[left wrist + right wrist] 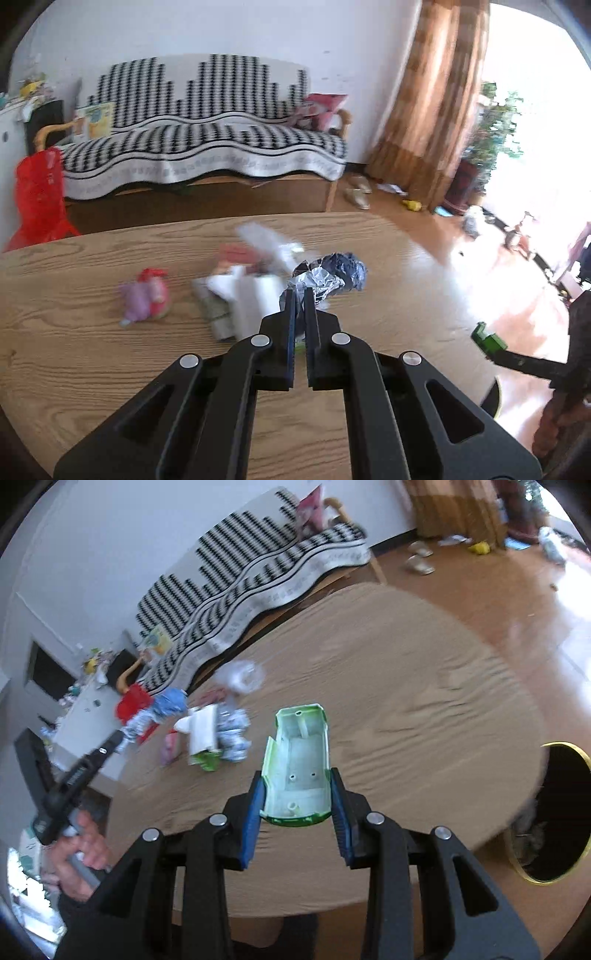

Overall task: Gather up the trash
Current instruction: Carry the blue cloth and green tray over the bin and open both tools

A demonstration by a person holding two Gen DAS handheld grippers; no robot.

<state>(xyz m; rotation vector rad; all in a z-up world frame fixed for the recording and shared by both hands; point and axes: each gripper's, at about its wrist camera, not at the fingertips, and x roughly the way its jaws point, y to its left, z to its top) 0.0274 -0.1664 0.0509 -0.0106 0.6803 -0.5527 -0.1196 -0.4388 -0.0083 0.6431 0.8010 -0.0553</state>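
Your right claw (297, 805) grips the green-and-white plastic toy-car shell (297, 764), long axis pointing away along the fingers. The black gold-rimmed bin (554, 816) sits at frame right, off the wooden worktop (424, 686) edge, nearest this hand. Your left claw (300, 295) is clamped on crumpled silver foil (328, 275).

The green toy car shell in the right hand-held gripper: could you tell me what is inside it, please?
The green toy car shell is hollow: its pale inside shows only moulded posts and small holes. The right hand-held gripper pads cover its outer sides, and its rear end is hidden.
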